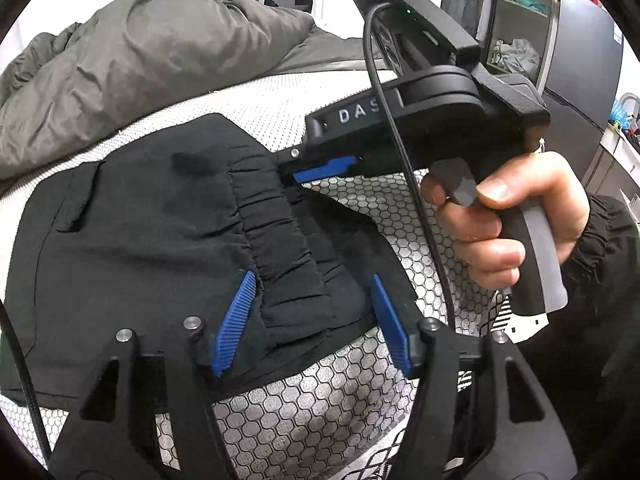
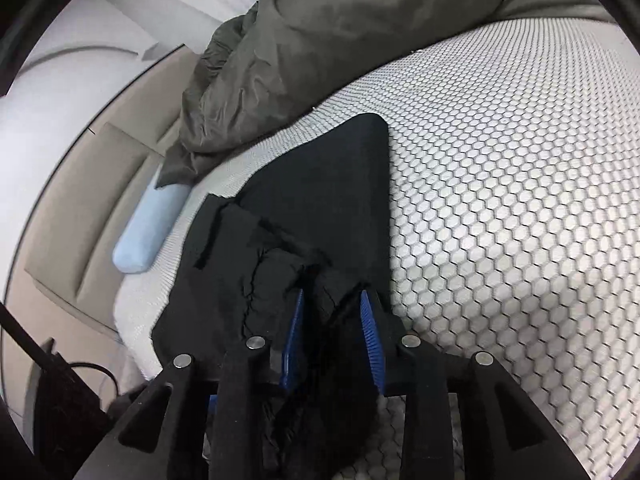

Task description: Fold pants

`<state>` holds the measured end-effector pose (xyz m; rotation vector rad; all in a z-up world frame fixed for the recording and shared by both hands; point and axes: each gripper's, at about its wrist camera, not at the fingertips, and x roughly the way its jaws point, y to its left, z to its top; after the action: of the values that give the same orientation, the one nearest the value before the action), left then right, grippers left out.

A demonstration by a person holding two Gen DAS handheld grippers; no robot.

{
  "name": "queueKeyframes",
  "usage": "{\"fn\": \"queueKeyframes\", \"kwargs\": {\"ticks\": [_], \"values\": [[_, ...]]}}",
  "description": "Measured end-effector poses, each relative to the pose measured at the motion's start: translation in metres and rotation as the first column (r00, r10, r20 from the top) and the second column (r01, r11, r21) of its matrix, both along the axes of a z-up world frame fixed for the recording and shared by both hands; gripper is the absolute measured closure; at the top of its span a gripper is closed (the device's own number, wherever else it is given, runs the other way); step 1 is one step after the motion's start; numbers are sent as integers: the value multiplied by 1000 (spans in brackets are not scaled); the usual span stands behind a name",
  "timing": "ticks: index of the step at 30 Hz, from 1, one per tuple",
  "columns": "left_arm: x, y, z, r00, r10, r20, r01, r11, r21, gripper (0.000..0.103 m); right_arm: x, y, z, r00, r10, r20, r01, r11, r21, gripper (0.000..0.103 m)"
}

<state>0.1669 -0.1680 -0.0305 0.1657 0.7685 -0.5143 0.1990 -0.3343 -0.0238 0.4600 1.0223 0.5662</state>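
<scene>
Black pants (image 1: 140,220) lie folded on the bed, their gathered elastic waistband (image 1: 280,232) turned toward me. In the left wrist view my left gripper (image 1: 313,280) stands open, its blue pads wide apart on either side of the waistband and not pressing it. My right gripper (image 1: 304,172), held in a hand (image 1: 500,220), reaches the far end of the waistband. In the right wrist view the right gripper (image 2: 331,300) has a bunch of the pants' (image 2: 328,184) fabric loose between its slightly parted blue pads.
The bed's white honeycomb-patterned cover (image 2: 500,200) spreads to the right of the pants. A crumpled grey-green duvet (image 1: 140,72) is heaped at the back. A pale blue bolster (image 2: 148,228) lies by the beige headboard (image 2: 80,200). A dark cabinet (image 1: 580,60) stands behind the hand.
</scene>
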Motion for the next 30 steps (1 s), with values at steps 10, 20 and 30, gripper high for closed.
{"fn": "queueKeyframes", "kwargs": {"ticks": [10,20,30], "values": [[-6,-9,-10,999,-19,32,17,998,66,46,10,23,2,998,14,56,-4,985,-174,88],[0,95,51,978,182,106,-172,980,-97,20,-4,-47,22,993,-107,58,105,994,27,34],[69,247,2,763,602,-234,-633,769,-86,21,10,7,-2,997,72,-42,-73,997,-28,26]]}}
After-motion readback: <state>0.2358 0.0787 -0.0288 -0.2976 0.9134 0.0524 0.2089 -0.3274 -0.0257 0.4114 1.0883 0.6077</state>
